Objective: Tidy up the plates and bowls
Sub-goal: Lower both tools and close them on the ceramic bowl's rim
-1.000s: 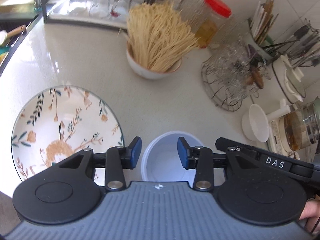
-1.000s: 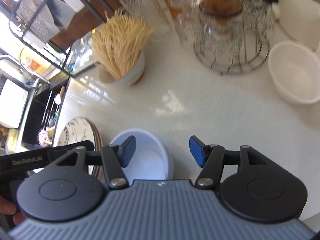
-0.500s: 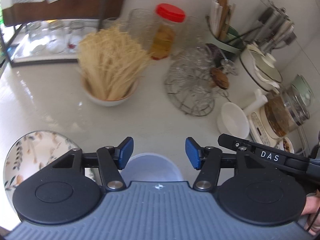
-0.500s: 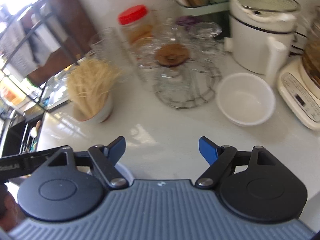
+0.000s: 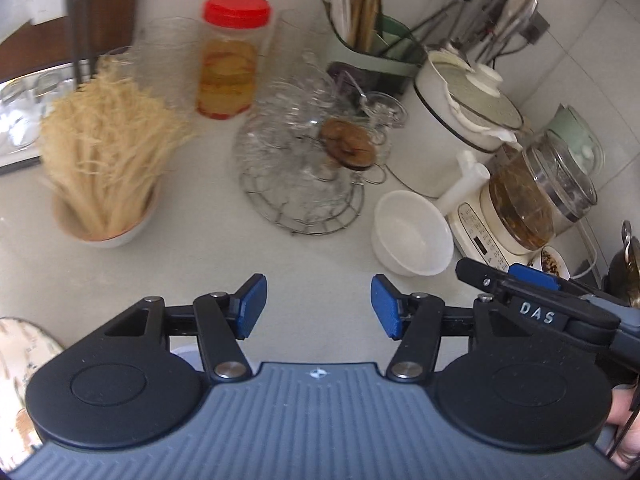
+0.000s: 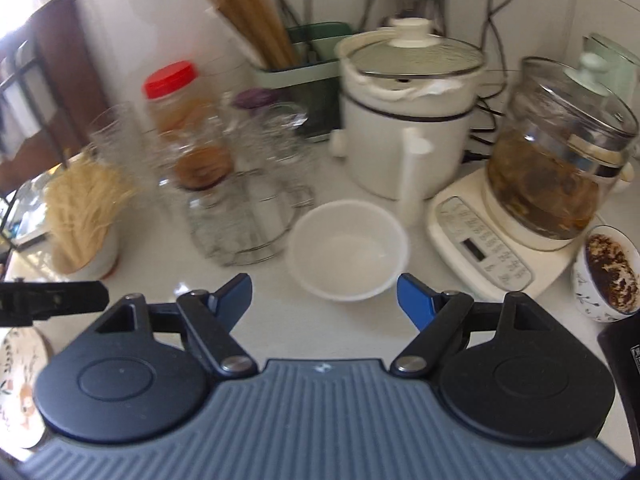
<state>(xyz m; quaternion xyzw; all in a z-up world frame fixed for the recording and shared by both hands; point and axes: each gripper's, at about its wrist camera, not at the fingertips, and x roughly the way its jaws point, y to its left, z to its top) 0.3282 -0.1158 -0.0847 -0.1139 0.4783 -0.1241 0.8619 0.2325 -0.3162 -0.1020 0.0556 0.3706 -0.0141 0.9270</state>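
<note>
A white bowl [image 5: 412,236] stands empty on the pale countertop [image 5: 200,264], next to a kettle base. In the right wrist view this white bowl [image 6: 348,248] lies just beyond the tips of my right gripper [image 6: 326,294], which is open and holds nothing. My left gripper [image 5: 318,306] is open too, over bare counter, with the white bowl ahead to its right. A floral plate [image 5: 20,360] shows at the lower left, and the rim of a pale blue bowl [image 5: 184,356] peeks out under the left gripper. The floral plate [image 6: 16,376] also shows in the right wrist view.
A bowl of dry noodles [image 5: 104,152] stands at the left. A red-lidded jar [image 5: 232,60] and a wire rack of glasses [image 5: 304,172] fill the back. A white pot [image 6: 404,120], a glass kettle [image 6: 560,168] and a small filled bowl [image 6: 608,272] crowd the right.
Both grippers opened wider and swung right, away from the pale blue bowl and floral plate, toward the white bowl. The blue bowl has slipped almost out of view beneath them.
</note>
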